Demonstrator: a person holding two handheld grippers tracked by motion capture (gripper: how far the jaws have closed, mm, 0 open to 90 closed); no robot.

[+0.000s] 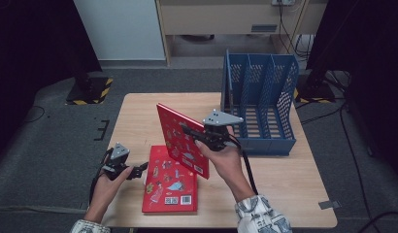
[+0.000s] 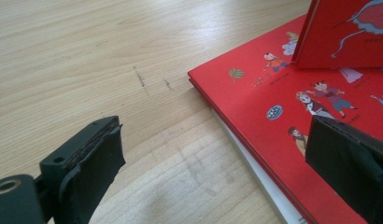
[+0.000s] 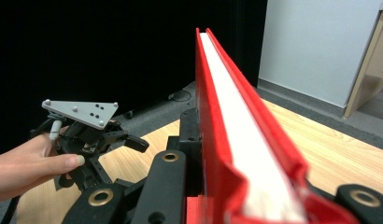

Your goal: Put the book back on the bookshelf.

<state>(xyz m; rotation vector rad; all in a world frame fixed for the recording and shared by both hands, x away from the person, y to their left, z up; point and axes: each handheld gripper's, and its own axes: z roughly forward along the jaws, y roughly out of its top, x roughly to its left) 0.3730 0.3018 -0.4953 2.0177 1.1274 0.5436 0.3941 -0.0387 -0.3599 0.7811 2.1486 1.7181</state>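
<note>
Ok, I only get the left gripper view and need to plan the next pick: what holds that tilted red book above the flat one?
Observer: The right claw is shut on the lifted book, holding it on edge.
Operator: Where could it go?
Observer: A blue file rack with three slots stands at the table's far right corner.
Operator: And the flat book?
Observer: The flat book shows a barcode at its near right corner.

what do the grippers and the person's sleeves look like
Both the left gripper and the right gripper are black metal frames, each topped by a grey three-cornered plate studded with small screws. Their jaws are black with dark padded faces, and brass-coloured rings sit at the pivots. A black cable trails from each. The person wears white sleeves with a blue-grey pattern.
</note>
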